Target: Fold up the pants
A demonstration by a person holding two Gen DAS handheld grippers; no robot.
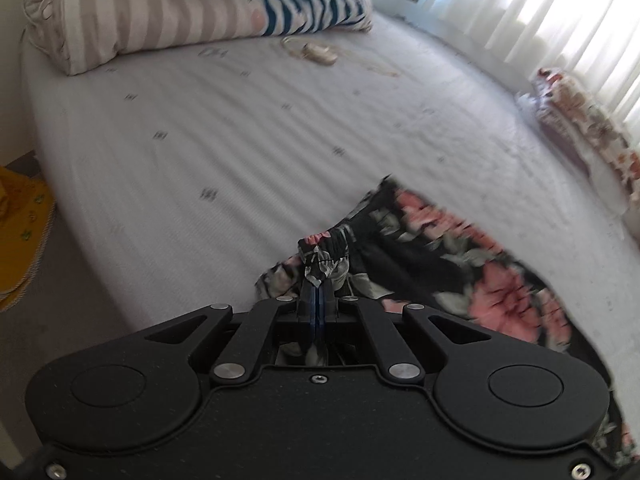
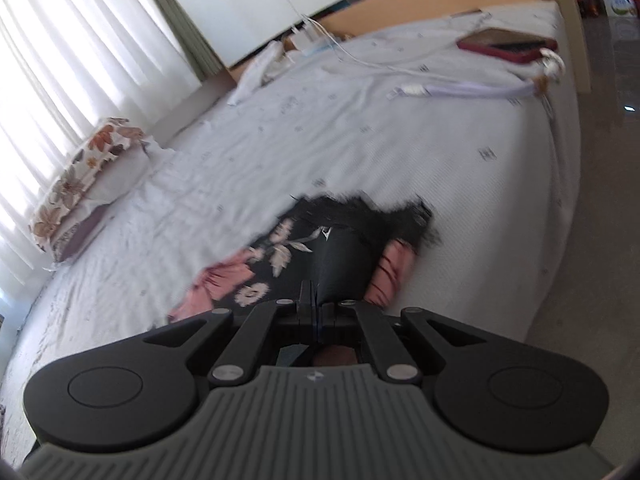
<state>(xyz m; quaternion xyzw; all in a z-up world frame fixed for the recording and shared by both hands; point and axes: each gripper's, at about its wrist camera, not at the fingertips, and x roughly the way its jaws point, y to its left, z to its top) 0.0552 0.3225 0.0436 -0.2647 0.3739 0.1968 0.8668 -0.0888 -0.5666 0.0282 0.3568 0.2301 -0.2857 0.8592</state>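
Note:
The pants [image 1: 440, 264] are black with pink and grey flowers. In the left wrist view my left gripper [image 1: 319, 288] is shut on the gathered waistband, and the cloth hangs to the right above the white mattress [image 1: 200, 128]. In the right wrist view my right gripper [image 2: 310, 292] is shut on another part of the pants [image 2: 280, 264], which spread ahead of the fingers above the mattress [image 2: 360, 140]. The cloth is blurred by motion in both views.
Rolled striped bedding [image 1: 160, 20] lies at the far end of the bed. A flowered pillow [image 1: 580, 120] lies by the curtain, also in the right wrist view [image 2: 88, 176]. A dark red phone [image 2: 508, 46] and white cables [image 2: 440, 88] lie near the headboard. Floor lies off the bed's edge.

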